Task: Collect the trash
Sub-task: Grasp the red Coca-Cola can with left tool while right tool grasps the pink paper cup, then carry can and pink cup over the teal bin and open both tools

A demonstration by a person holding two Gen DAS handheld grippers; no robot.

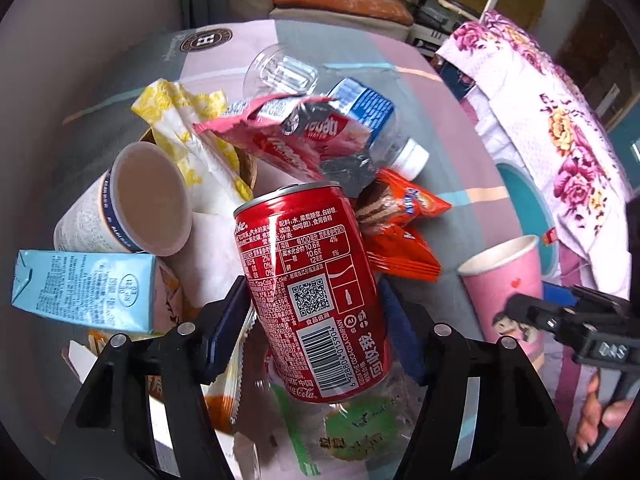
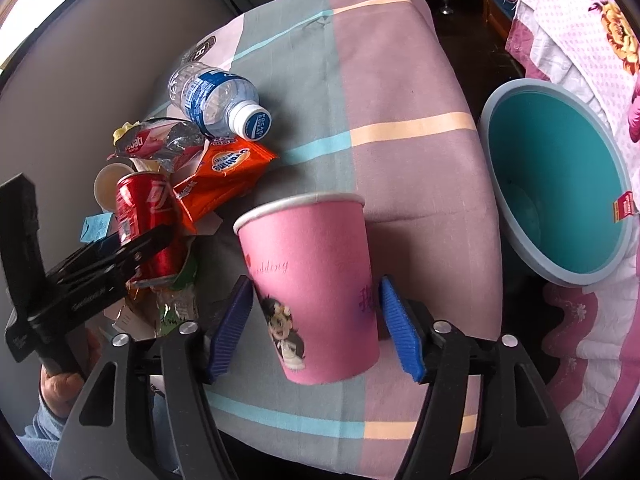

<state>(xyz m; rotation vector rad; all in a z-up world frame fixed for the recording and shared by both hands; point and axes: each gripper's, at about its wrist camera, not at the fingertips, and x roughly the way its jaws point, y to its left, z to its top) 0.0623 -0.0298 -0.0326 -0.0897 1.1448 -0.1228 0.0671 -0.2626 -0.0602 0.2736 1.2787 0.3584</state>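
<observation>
Left tool (image 1: 314, 316): blue pads pressed on both sides of red Coca-Cola can (image 1: 308, 288), can tilted, held above trash pile on worktop (image 2: 400, 92). Pile: crushed water bottle (image 1: 372, 120), orange snack wrappers (image 1: 400, 232), blue carton (image 1: 84, 288), white cup (image 1: 132, 204). Right tool (image 2: 316, 320): jaws wide, one pad each side of pink paper cup (image 2: 312, 280); contact with cup unclear. Cup near worktop's right edge. Teal bin (image 2: 560, 168) right of worktop, mouth facing camera.
</observation>
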